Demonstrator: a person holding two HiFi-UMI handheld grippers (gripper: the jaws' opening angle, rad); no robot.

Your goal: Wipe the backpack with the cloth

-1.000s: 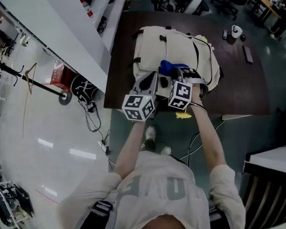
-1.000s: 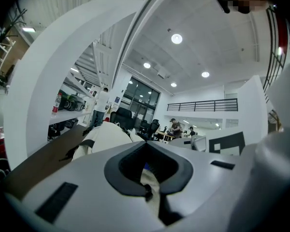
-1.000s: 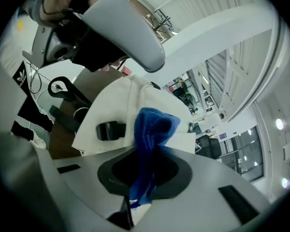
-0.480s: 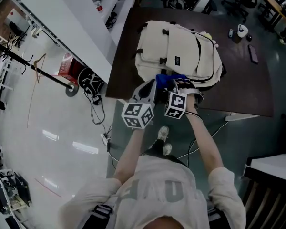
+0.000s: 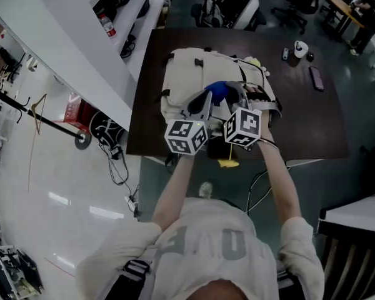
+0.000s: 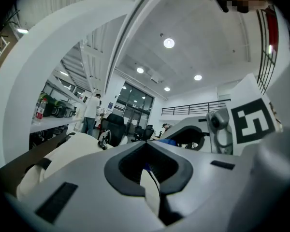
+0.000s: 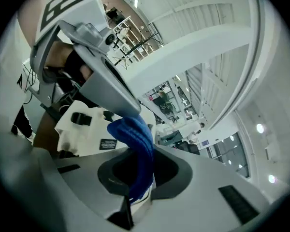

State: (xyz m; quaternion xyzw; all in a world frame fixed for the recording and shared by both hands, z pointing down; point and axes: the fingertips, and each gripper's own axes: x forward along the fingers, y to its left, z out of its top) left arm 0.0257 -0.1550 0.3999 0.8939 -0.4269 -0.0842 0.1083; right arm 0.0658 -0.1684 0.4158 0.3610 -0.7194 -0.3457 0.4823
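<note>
Jaws of the right gripper [image 7: 139, 179] are clamped on a blue cloth [image 7: 135, 135], which bunches upward out of their mouth. Those of the left gripper [image 6: 147, 167] are drawn together to a thin slit. A speck of blue shows at their mouth, but whether they pinch it cannot be told.

Progress: the cloth is in hand and both grippers are held over the near half of the cream backpack [image 5: 187, 74], which lies flat on the dark table [image 5: 300, 117]. No view shows whether cloth and fabric are touching. The fabric carries no visible trace of wiping, so most of the surface is judged left to cover.

Views compared: only the head view gives the whole backpack, its place on the table, and the two grippers side by side. Only the right gripper view shows the grip on the cloth, along with the small black label [image 7: 108, 144] on the backpack. The left gripper view adds the right gripper's marker cube [image 6: 251, 122] close alongside.
</note>
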